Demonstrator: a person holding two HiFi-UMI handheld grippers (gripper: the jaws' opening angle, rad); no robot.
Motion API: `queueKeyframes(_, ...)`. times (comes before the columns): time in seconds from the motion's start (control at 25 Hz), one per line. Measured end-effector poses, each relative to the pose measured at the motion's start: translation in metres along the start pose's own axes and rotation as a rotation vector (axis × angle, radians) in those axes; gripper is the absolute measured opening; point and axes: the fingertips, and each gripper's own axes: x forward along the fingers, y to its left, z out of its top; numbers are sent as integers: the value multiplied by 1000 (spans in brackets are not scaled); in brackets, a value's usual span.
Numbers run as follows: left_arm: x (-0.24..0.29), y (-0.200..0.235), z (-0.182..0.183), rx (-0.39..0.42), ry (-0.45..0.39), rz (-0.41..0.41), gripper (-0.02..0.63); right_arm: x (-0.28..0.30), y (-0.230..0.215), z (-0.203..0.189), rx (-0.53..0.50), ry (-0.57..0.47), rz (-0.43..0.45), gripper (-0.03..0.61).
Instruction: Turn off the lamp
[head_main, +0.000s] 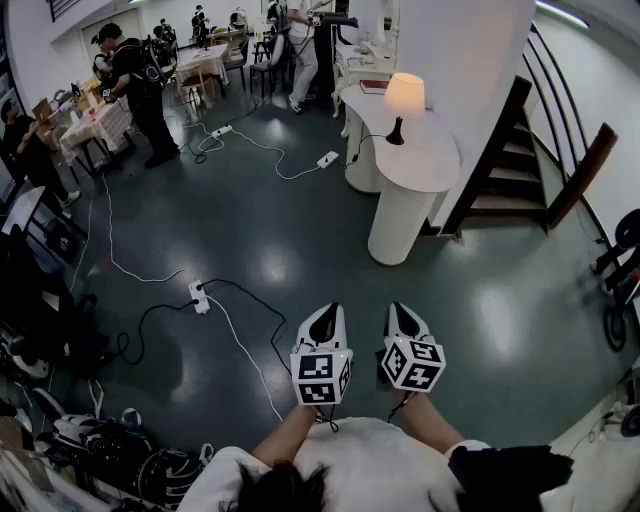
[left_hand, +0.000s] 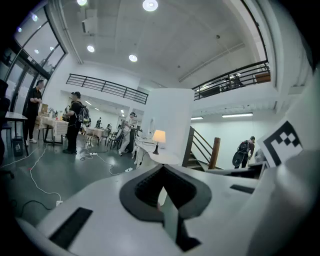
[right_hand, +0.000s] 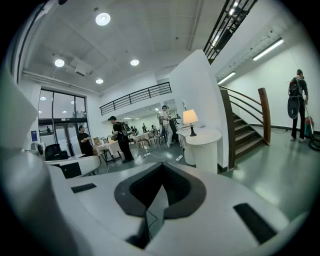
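The left gripper (head_main: 324, 312) is being held low and near, its jaws pressed together with nothing between them. The right gripper (head_main: 401, 309) is sitting just beside it on the right, its jaws likewise closed on nothing. Both are pointing away from the person, slightly downward, toward the far side of the room, and hovering over the glossy dark floor (head_main: 300, 250).

The lamp (head_main: 403, 98) is standing well apart from both grippers, far and a little to the right. It is upright, with its long axis running vertically: the dark base and stem below, the glowing shade on top. It is resting on a white, round-ended counter (head_main: 432, 165), near the counter's far-left part. A cord is running from the lamp's base over the counter edge toward a white power strip (head_main: 328, 159) lying on the floor to the left. A dark staircase (head_main: 505, 170) is rising just right of the counter. Another power strip (head_main: 199, 297) with cables is lying on the floor nearer, to the left. People are standing around tables at the far left.
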Motion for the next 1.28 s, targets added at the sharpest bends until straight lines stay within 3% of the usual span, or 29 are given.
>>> queueKeyframes(0.48,-3,16,-12,-2,27,5,-5,7,7,-11,33,15,-7,-2)
queueKeyframes(1.28,29,102,-3,-14,32,20,-5,75,26,-13,55,28,-85,-2)
